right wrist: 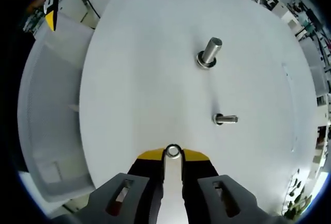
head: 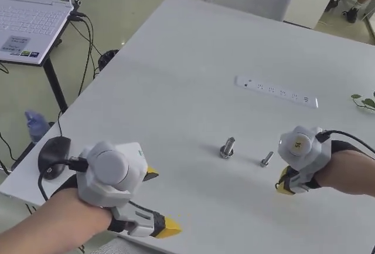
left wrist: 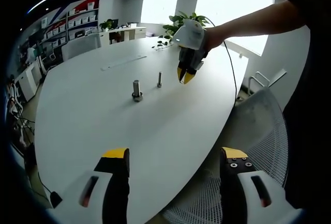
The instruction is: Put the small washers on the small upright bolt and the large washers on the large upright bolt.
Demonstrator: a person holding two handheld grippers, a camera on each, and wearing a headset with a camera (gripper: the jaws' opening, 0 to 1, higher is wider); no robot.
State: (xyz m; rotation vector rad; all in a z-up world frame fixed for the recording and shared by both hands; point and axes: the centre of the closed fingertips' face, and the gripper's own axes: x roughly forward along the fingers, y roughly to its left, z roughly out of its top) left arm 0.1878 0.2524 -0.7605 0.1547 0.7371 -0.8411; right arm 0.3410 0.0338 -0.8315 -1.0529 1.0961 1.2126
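Two bolts stand upright on the white table (head: 176,90): the large bolt (head: 227,147) (left wrist: 136,90) (right wrist: 209,52) and, to its right, the small bolt (head: 266,159) (left wrist: 159,79) (right wrist: 226,119). My right gripper (head: 285,186) (right wrist: 172,155) hovers low just right of the small bolt, shut on a silver washer (right wrist: 172,151) held at its yellow tips. My left gripper (head: 159,200) (left wrist: 174,154) is open with nothing between its jaws, near the table's front edge, well left of the bolts. A ring at the large bolt's base may be its head or a washer.
A white power strip (head: 276,91) lies behind the bolts. A laptop (head: 32,13) stands on a side stand at the far left, with cables and a black mouse-like object (head: 53,154) near the table's front left corner. A mesh chair (left wrist: 258,131) sits by the near edge.
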